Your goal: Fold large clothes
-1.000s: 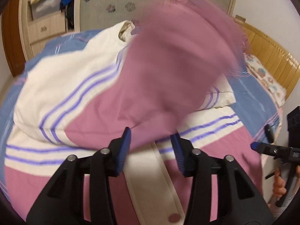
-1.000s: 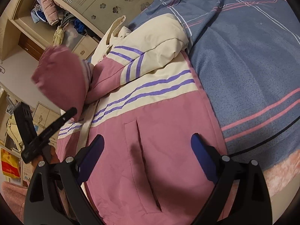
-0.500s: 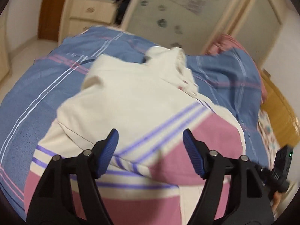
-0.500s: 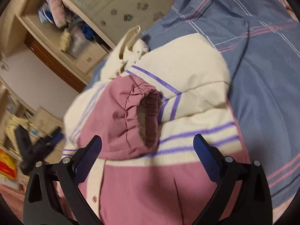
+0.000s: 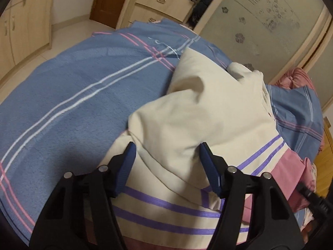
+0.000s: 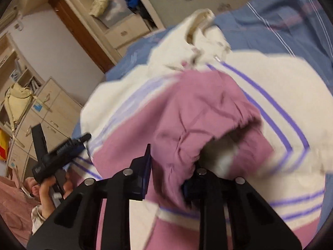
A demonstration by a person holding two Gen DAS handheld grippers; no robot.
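Observation:
A cream and pink jacket (image 5: 204, 120) with purple stripes lies on the bed, its left sleeve folded across the chest. My left gripper (image 5: 166, 158) is open, its blue pads astride the cream shoulder fold. In the right wrist view the jacket (image 6: 187, 95) fills the middle. My right gripper (image 6: 168, 175) has closed in on the pink sleeve cuff (image 6: 210, 133); the cuff lies between the jaws. The left gripper also shows in the right wrist view (image 6: 62, 152), held in a hand at the left.
The bed has a blue plaid cover (image 5: 72, 87). Wooden drawers (image 5: 160, 6) and a frosted sliding wardrobe door (image 5: 260, 20) stand beyond the bed. Light wood cabinets (image 5: 22, 20) stand at the left. A wooden headboard (image 5: 324, 145) is at the right edge.
My left gripper let go of the pink sleeve and moved left to the cream shoulder. The sleeve now lies across the chest. My right gripper moved up and narrowed around the cuff.

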